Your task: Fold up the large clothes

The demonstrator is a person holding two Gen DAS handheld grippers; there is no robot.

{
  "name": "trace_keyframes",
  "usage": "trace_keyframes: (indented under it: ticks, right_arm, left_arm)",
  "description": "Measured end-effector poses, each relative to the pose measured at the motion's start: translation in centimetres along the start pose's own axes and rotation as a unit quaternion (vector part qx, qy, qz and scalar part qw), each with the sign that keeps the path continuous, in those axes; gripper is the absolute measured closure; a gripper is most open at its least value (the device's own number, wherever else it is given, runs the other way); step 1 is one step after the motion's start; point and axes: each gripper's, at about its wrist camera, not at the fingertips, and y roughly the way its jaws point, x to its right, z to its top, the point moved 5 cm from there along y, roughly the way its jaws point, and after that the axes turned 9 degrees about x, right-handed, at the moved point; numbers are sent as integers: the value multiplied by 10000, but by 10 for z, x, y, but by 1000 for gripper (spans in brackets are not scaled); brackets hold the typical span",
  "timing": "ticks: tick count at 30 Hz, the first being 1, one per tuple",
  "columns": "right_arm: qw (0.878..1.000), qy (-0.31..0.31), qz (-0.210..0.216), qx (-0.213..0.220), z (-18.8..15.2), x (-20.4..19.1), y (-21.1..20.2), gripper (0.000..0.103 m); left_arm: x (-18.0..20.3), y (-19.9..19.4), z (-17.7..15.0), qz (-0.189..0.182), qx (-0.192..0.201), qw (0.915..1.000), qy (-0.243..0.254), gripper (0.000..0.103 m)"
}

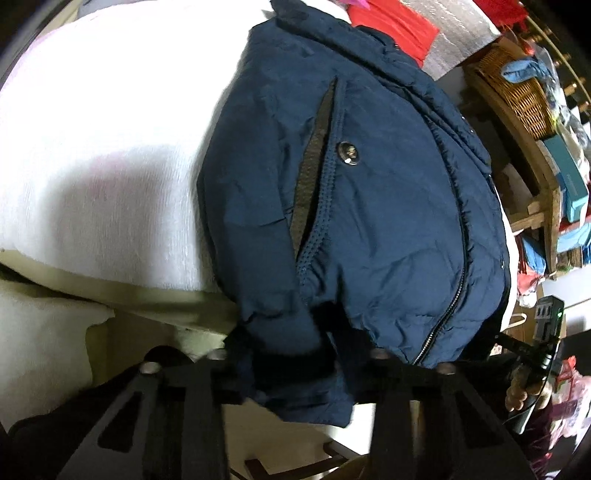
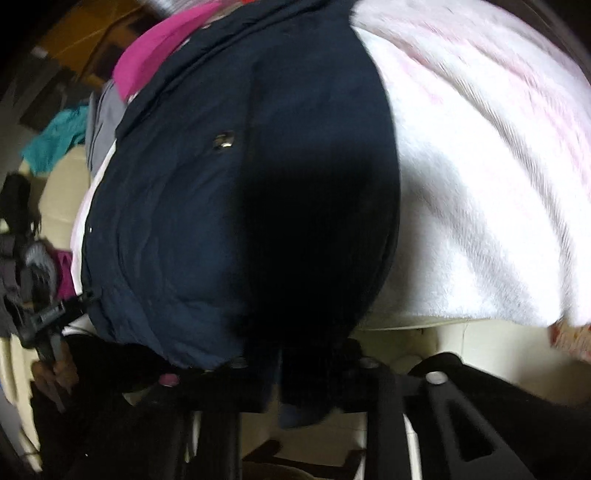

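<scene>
Both grippers apparently pinch the navy jacket [image 1: 354, 192] hem

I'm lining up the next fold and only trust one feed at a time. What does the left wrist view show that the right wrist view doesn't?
Left wrist only: the jacket's slanted pocket opening, its front zipper, a wicker basket and red cloth.

Right wrist only: magenta cloth and teal cloth past the collar end.

Both: the navy jacket on the white blanket, with each gripper, left gripper and right gripper, at the jacket's near hem.
</scene>
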Motion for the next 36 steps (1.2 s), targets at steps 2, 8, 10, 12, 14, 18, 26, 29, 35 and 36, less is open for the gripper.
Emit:
trace_keyframes:
  ticks: [2,8,10,12,14,18,26,29,35,36]
  right_arm:
    - [9999,-126,-49,40,2,-8,-5,87]
    - [9961,-516,467,534,21,-43,-50,88]
    - [9936,-505,733,693,29,-51,-64,88]
    - [9889,-400,1148,856,40,-58,-76,88]
    - [9849,-336,1390,971,48,-63,-82,88]
    - [9775,-234,1750,1153,63,-80,-83,89]
    - [9739,-68,1811,1368,66,-59,-104,89]
    - [9673,-38,1798,1787,90,-56,-125,90]
    - [9504,361,1804,2509,146,-40,-146,90]
    - [9468,442,1815,2621,159,-37,-146,90]
  left_arm:
    - [3,-3,2,-104,38,9999,8,76]
    - [13,-25,14,-598,291,9978,64,81]
    - [16,-39,21,-910,432,9949,10,83]
    - [19,-54,31,-1183,590,9912,-59,85]
    - [19,-70,44,-1398,739,9873,-126,86]
    - [33,-88,71,-1568,971,9828,-59,87]
    - [48,-91,107,-1729,1083,9789,-111,88]
    - [45,-96,130,-1821,1248,9749,-302,88]
    - [40,-90,193,-1846,1568,9677,-695,88]
    - [40,-86,205,-1828,1623,9668,-740,88]
